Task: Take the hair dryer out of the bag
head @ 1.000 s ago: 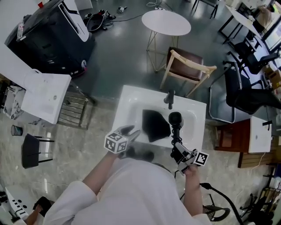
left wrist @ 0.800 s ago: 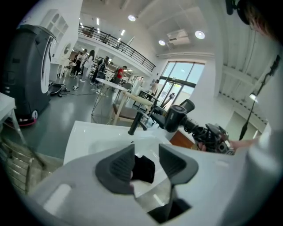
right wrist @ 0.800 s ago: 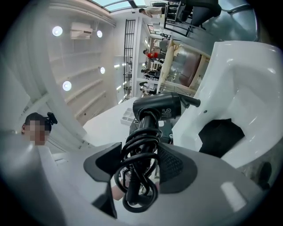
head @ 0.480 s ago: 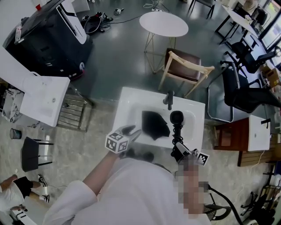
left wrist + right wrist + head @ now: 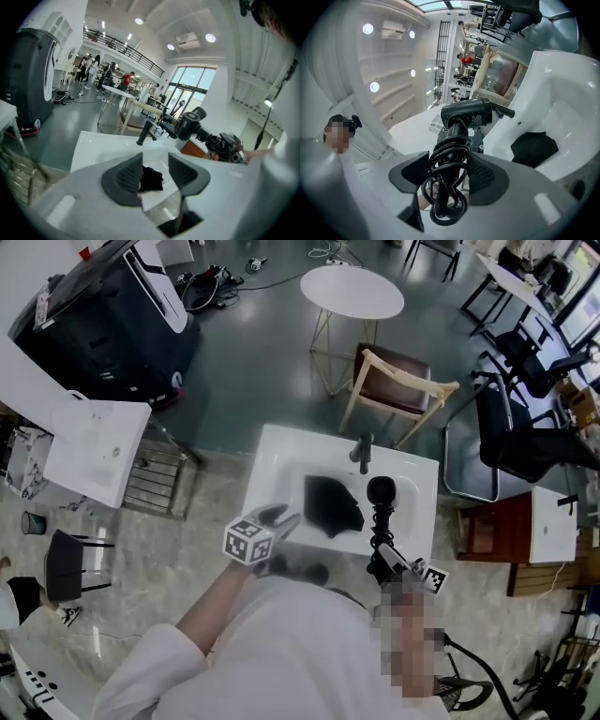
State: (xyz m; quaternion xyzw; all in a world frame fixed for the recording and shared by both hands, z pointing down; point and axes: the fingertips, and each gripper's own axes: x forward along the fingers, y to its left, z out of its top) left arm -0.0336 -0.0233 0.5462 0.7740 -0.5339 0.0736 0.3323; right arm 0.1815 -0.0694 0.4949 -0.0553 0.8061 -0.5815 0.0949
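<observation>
The right claw [image 5: 447, 172] is clamped on the handle of the hair dryer [image 5: 466, 115], which is clear of the bag [image 5: 330, 505] and above the basin's [image 5: 272, 460] right edge. A firm, steady grip should stop the coiled cord slipping. The left claw [image 5: 154, 174] stands open and empty. The dryer is black, with its cord looped round the handle.

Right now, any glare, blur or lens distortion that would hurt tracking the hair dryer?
Head view: sharp, wide-angle bend at the edges, hair dryer clear against the white sink. Left gripper view: heavy fisheye, dark corners, windows blown out. Right gripper view: same fisheye, ceiling lights flare, coiled cord crisp up close.
</observation>
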